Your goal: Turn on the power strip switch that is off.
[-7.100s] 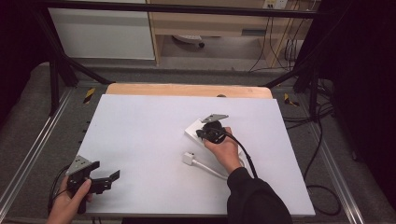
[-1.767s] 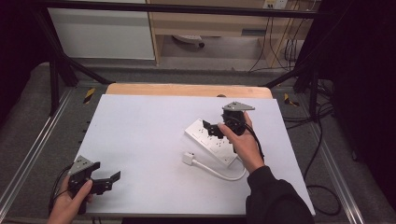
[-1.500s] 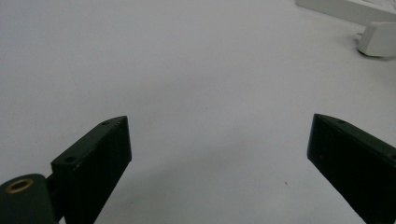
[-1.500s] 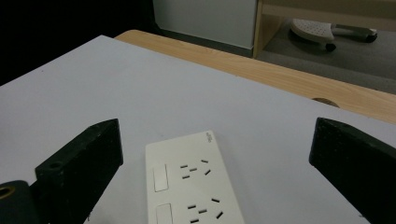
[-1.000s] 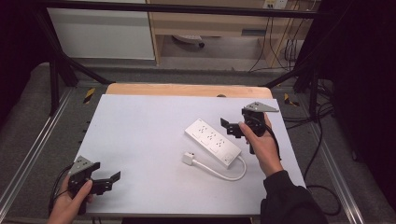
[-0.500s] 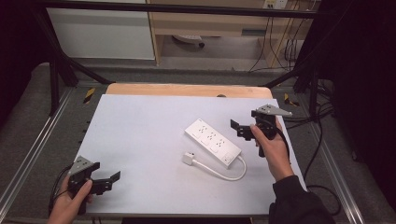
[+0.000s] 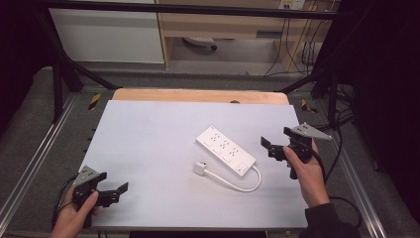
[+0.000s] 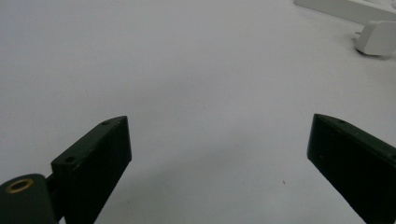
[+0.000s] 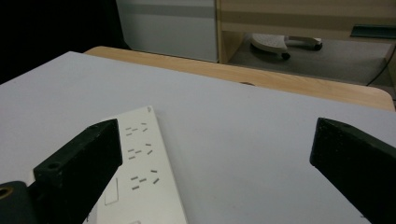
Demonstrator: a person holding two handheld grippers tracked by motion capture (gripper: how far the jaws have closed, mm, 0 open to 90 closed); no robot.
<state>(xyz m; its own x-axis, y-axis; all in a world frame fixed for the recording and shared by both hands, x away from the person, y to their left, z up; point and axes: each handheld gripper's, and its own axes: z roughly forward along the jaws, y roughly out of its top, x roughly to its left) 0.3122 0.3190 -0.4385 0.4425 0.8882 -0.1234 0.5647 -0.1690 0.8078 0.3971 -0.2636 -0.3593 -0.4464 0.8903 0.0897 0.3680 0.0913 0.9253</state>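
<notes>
A white power strip lies flat at an angle just right of the table's middle. Its white cable loops round to a white plug lying beside it. My right gripper hovers open just right of the strip, near the table's right edge, with nothing between its jaws. In the right gripper view the power strip lies below the left jaw of the open right gripper. My left gripper rests open at the near left corner. The left gripper view has the left gripper over bare table, the plug far off.
The white table top has a wooden strip along its far edge. Metal rails run along both sides. Behind the table stand a white cabinet and a wooden shelf unit with cables.
My right gripper has drawn away to the right from the power strip, which now lies alone on the table. The left gripper has stayed put.
</notes>
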